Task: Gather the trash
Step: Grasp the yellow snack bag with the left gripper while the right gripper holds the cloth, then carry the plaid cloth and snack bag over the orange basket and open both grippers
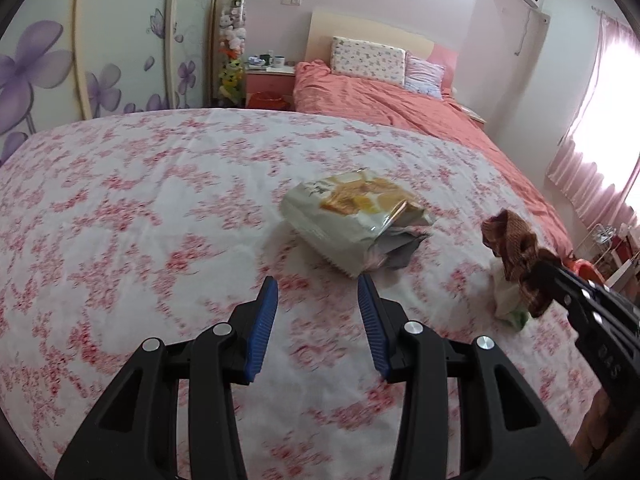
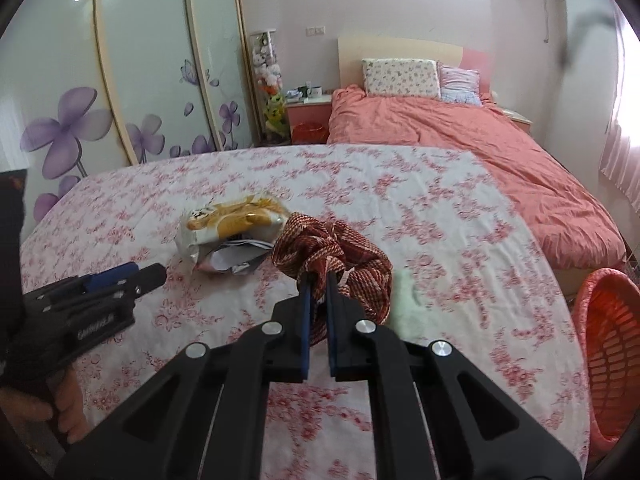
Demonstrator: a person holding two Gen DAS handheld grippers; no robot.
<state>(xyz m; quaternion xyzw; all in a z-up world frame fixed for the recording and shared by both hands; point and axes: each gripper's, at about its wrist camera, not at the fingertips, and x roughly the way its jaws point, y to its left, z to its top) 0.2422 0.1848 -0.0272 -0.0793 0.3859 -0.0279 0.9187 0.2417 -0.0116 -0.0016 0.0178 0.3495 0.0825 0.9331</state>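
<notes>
From my remote seat, the snack bag lay on the table just ahead of my left gripper, and the cloth hung in my right gripper, lifted above the table to the right of the bag. A crumpled wrapper lay on the table below the cloth, and the basket stood beside the table's right edge. Behind the table were the bed on the right, the nightstand to its left, and the wardrobe further left.
</notes>
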